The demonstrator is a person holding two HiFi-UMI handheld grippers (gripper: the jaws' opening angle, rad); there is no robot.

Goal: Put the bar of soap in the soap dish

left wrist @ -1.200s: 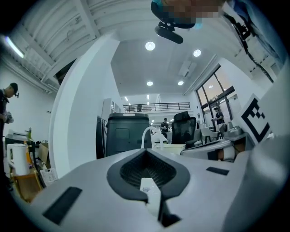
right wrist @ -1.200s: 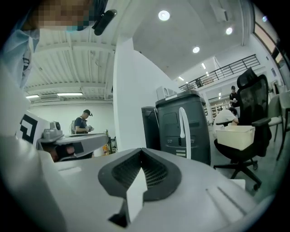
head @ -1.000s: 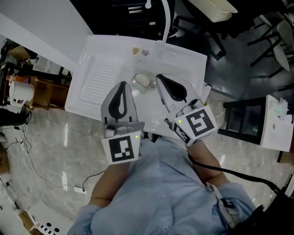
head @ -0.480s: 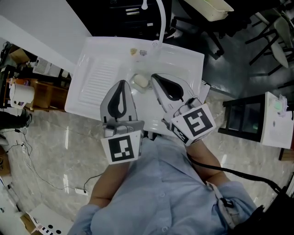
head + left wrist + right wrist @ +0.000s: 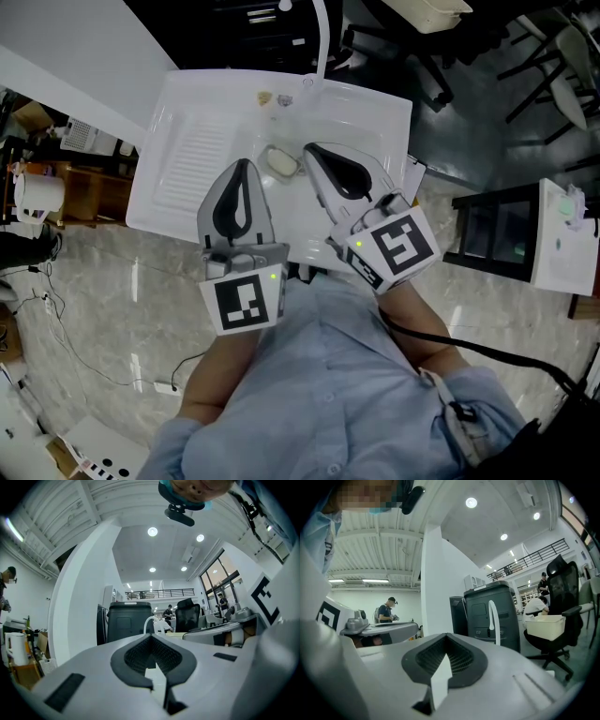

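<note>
Sink [image 5: 167, 192], soap [image 5: 279, 161]: head view only

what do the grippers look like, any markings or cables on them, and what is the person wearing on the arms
The left gripper and right gripper have pale grey tapering shells with black teardrop-shaped pads. Each carries a white cube printed with black square markers, and a small green light. A black cable trails from the right one. The person wears a light blue shirt whose sleeves stop short of the wrists.
</note>
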